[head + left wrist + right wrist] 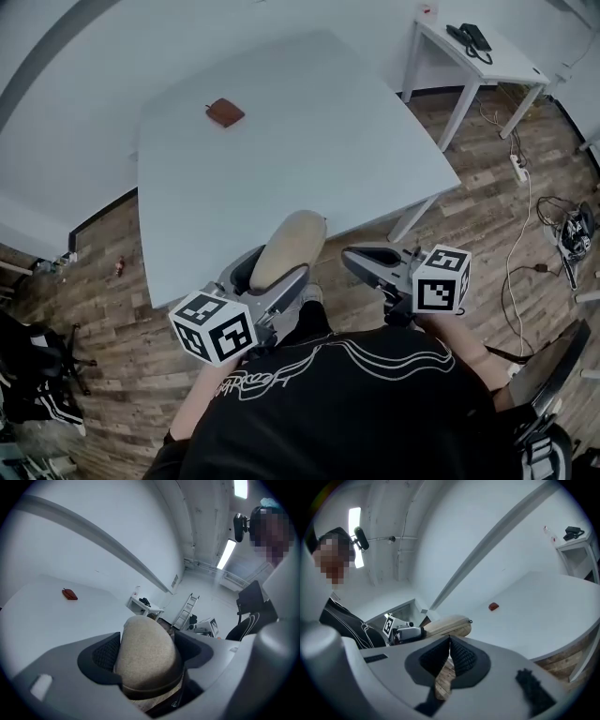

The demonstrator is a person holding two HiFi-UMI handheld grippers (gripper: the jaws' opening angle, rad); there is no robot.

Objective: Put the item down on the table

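Note:
A beige oval pouch [289,247] with a dark zip band is clamped between the jaws of my left gripper [274,272], held in the air at the near edge of the white table [309,159]. The left gripper view has the pouch [146,656] filling the space between both pads. My right gripper [367,264] hovers beside it to the right, jaws shut with nothing in them; its pads meet in the right gripper view [450,656], where the pouch [447,626] shows beyond.
A small reddish-brown wallet [225,112] lies near the table's far left corner. A white side desk [478,58] with a black phone stands at the back right. Cables and a power strip [517,169] lie on the wooden floor to the right.

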